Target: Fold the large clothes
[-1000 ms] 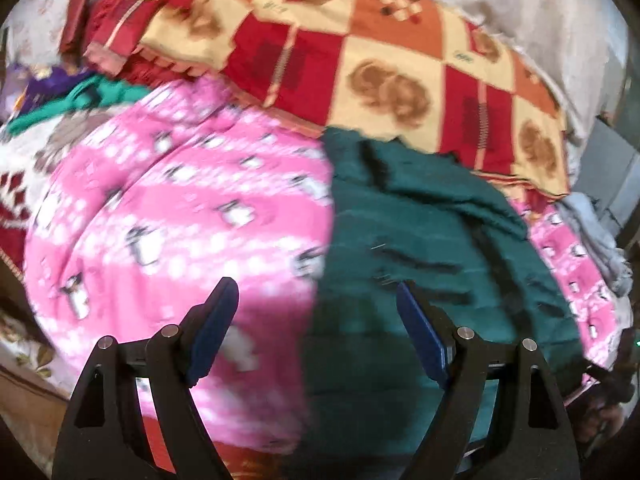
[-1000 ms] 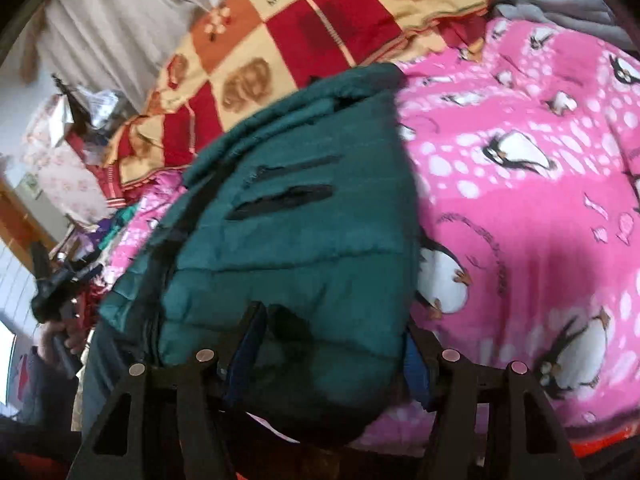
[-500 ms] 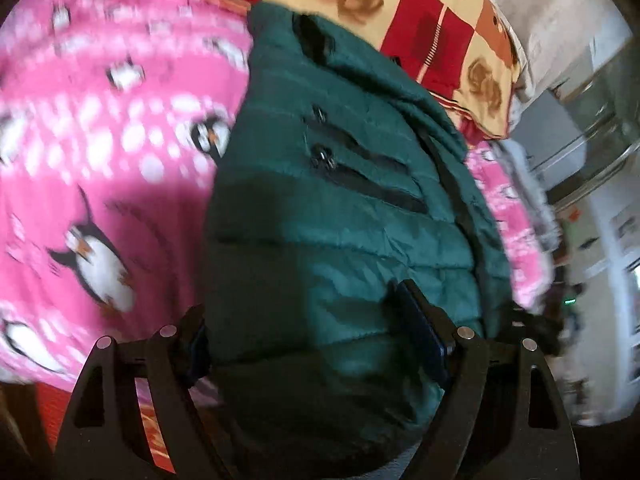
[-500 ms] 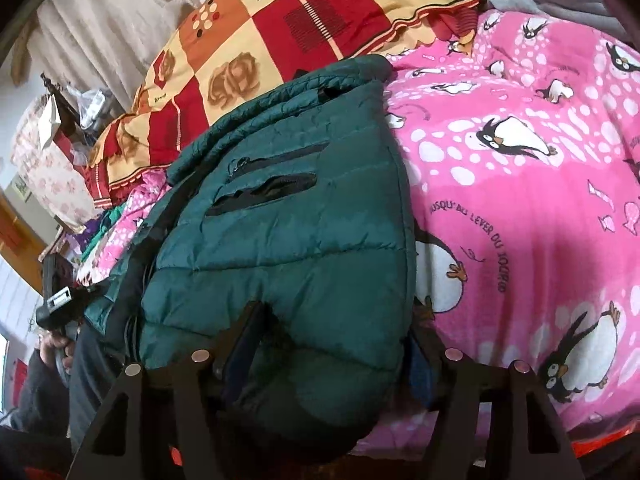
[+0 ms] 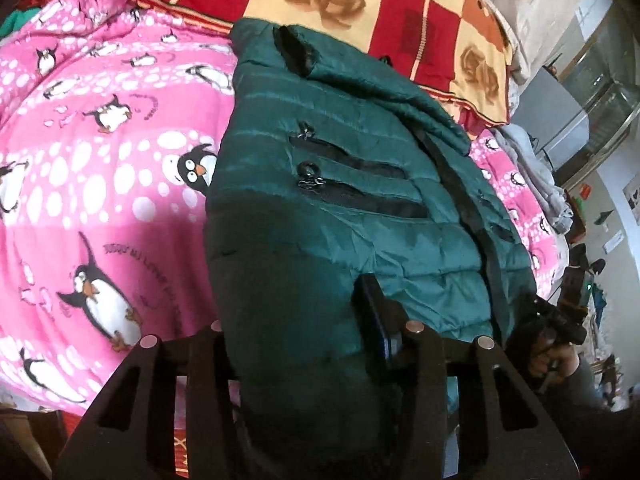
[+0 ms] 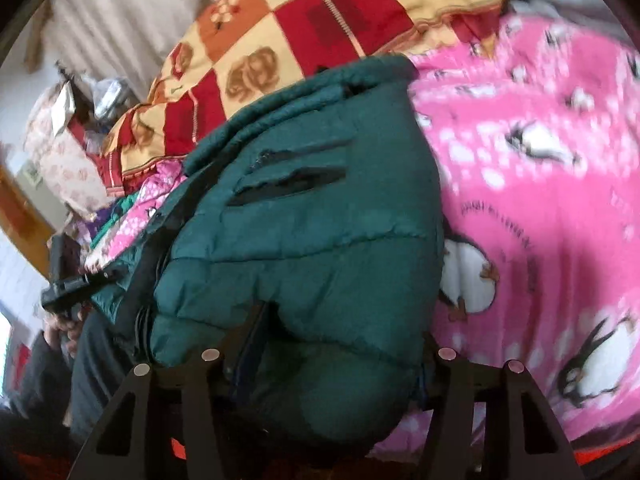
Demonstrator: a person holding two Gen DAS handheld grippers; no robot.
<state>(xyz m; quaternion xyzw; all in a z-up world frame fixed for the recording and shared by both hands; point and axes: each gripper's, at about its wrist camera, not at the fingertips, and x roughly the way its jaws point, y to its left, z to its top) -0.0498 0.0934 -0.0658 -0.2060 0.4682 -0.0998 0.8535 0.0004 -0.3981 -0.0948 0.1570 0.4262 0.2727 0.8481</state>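
Since a second ago the left gripper (image 5: 296, 332) has swung off the bare pink spread and come in over the jacket's near hem, and its fingers have narrowed around a thick bunch of the padding. The right gripper (image 6: 336, 344) has hardly shifted; the same bulge of hem fills it. Both look clenched on cloth, though the stuffing hides the pads, so I take it as a grip without seeing it bite.

The green puffer jacket (image 5: 360, 200) lies front-up on the penguin blanket (image 5: 100, 160), pocket zips showing, its collar far off against the red and yellow quilt (image 5: 400, 8). Its long axis runs straight away from both tongs, hem near, collar far. Each hand holds one near corner of the hem, neither closer than the other. My guess: the fold carries the hem away toward the collar, both hands together.
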